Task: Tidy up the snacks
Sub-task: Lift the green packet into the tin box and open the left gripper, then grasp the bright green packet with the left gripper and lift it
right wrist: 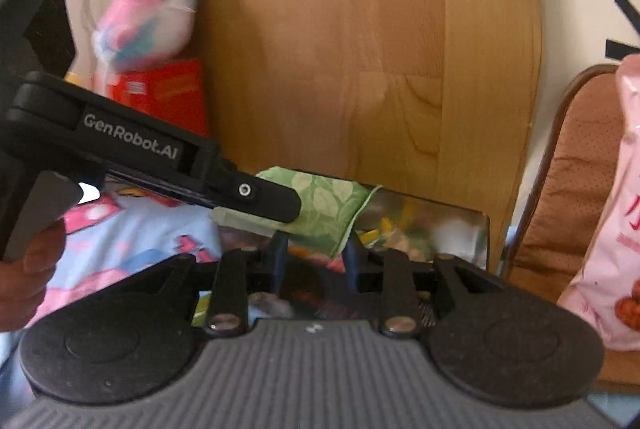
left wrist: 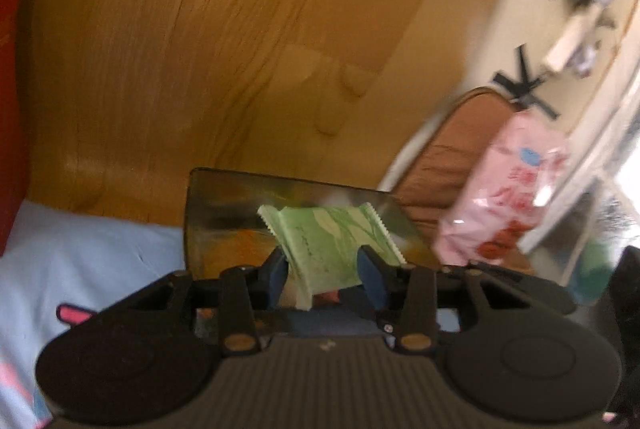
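Note:
A green leaf-print snack packet (left wrist: 332,245) sits between the blue pads of my left gripper (left wrist: 324,275), which is shut on it, above a shiny clear container (left wrist: 224,213). In the right wrist view the same packet (right wrist: 324,209) hangs in the left gripper (right wrist: 276,201), which reaches in from the left over the container (right wrist: 452,229). My right gripper (right wrist: 314,261) sits just below the packet's lower corner, its fingers apart and holding nothing that I can see. Colourful snacks show blurred inside the container.
A wooden headboard (left wrist: 200,49) rises behind the container. A pink snack bag (left wrist: 504,197) leans on a brown chair (left wrist: 444,157) at the right. A red box (right wrist: 168,93) and a pink plush toy (right wrist: 148,17) sit at the back left. Blue printed bedding (left wrist: 80,261) lies below.

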Motion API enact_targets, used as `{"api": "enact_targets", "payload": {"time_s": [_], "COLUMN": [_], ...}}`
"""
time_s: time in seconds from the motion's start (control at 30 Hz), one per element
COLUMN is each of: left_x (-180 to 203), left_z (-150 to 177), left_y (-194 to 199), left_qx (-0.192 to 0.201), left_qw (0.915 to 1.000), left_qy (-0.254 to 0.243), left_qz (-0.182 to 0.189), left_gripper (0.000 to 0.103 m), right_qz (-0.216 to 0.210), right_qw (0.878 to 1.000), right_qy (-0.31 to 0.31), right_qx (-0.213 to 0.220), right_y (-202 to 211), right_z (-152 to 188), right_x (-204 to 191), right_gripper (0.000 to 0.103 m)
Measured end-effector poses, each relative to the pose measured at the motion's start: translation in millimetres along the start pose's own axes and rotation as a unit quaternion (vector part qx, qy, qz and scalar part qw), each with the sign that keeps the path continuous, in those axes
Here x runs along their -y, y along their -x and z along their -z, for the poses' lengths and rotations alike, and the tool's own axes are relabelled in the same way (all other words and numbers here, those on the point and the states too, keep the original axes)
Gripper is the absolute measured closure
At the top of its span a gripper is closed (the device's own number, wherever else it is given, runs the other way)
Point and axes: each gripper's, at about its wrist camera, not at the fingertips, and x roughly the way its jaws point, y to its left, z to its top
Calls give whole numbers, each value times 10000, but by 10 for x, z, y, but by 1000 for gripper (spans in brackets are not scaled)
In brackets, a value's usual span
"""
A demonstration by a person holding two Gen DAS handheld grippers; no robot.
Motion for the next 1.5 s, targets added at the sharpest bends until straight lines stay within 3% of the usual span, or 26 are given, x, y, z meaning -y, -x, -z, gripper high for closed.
{"api": "enact_targets", "payload": {"time_s": [0.03, 0.1, 0.2, 0.3, 0.4, 0.6, 0.73, 0.83, 0.9, 1.0, 1.13, 1.3, 1.4, 1.5], "left_x": [-25, -74, -127, -96, -45, 62, 173, 268, 303, 372, 397, 109, -56, -36], "left_z": [0, 18, 87, 291, 607, 1143, 1227, 1249, 1324, 1451, 1604, 1759, 1861, 1971], "left_y": [-55, -63, 95, 354, 508, 589, 472, 280, 163, 269, 524, 1077, 1185, 1141], "left_qx": [-13, -1, 98, 116, -195, -699, -787, -855, -1063, -914, -1028, -678, -774, -964], "left_qw": [10000, 9999, 9998, 9994, 9987, 9949, 9940, 9935, 9914, 9930, 9917, 9942, 9872, 9799], "left_qy": [24, 80, 176, 132, 17, -54, -68, -142, -143, -288, -300, 368, 968, 1203], "left_qz": [-54, -90, 72, 315, 476, 731, 756, 742, 754, 684, 708, 748, 1000, 1264], "left_gripper": [61, 56, 56, 56, 56, 56, 54, 56, 60, 60, 56, 51, 51, 51], "right_qz": [54, 175, 277, 241, 27, -85, 21, 120, 283, 527, 780, 648, 309, 73], "right_qw": [10000, 9998, 9994, 9992, 9987, 9939, 9940, 9944, 9941, 9938, 9932, 9941, 9943, 9931], "right_qy": [-16, -81, -198, -319, -508, -996, -824, -425, -127, -25, -329, -741, -984, -1103], "right_qx": [-62, -34, 17, 21, -99, -458, -716, -965, -1042, -974, -802, -462, -282, -389], "right_y": [-88, -155, -56, 211, 535, 1182, 1488, 1555, 1519, 1369, 1072, 1226, 1364, 1293], "right_z": [2, 23, 55, 144, 289, 861, 1156, 1300, 1364, 1310, 1200, 1190, 1204, 1165], "right_x": [31, 82, 161, 233, 313, 341, 180, 8, -88, -91, 42, 16, -27, -66], "right_gripper": [65, 49, 45, 44, 44, 44, 45, 48, 59, 73, 72, 70, 70, 70]}}
